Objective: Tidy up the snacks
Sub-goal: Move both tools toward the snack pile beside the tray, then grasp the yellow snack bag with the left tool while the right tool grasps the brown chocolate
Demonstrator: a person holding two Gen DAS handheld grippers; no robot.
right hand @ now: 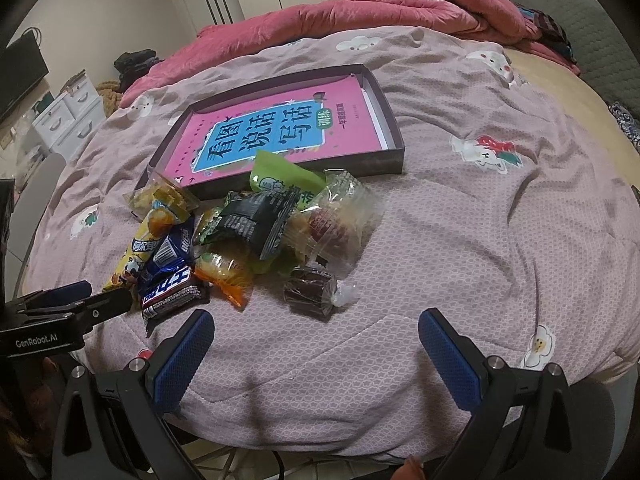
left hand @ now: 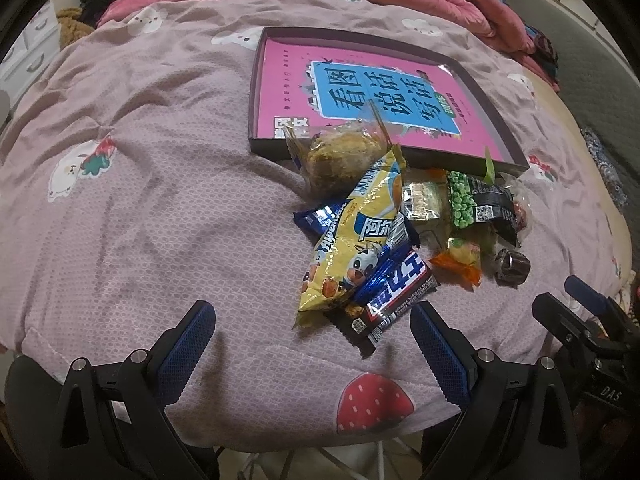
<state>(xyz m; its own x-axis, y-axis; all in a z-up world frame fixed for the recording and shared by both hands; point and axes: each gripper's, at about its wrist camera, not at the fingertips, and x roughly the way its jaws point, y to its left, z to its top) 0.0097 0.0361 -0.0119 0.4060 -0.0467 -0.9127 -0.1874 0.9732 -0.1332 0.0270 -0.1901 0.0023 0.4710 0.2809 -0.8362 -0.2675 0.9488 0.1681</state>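
- Left wrist view: a shallow dark box (left hand: 496, 104) lies on the bed, and inside it a pink book (left hand: 360, 92) with a blue title panel lies flat and fills most of the floor.
- No snack is fully inside the box; a clear packet with a brown crumbly cake (left hand: 340, 152) leans over its near wall.
- The other snacks lie in a pile on the quilt just in front of the box: a yellow biscuit bag (left hand: 356, 240), a blue wafer bar (left hand: 396, 284) partly under it, a green pea packet (left hand: 464, 204), an orange-ended candy (left hand: 460, 260) and a dark wrapped sweet (left hand: 512, 266).
- The left gripper (left hand: 312, 340) is spread wide and holds nothing; its blue pads are near the pile but apart from it.
- The right gripper (left hand: 588, 312) shows at the right edge of this view.
- Right wrist view: the same box (right hand: 390, 152) with the pink book (right hand: 280, 124) is behind the pile; a light green packet (right hand: 280, 174) rests on its near wall.
- The dark wrapped sweet (right hand: 310, 290) is the nearest snack to the right gripper (right hand: 316, 342), which is wide apart and empty.
- A clear bag with a red sweet (right hand: 336, 216) lies at the right side of the pile.
- The surface is a mauve quilt (right hand: 480, 240) printed with bears and strawberries, and a rose blanket (right hand: 400, 4) is bunched behind it.
- In the room, white drawers (right hand: 68, 116) and a dark screen (right hand: 20, 76) stand at the left.
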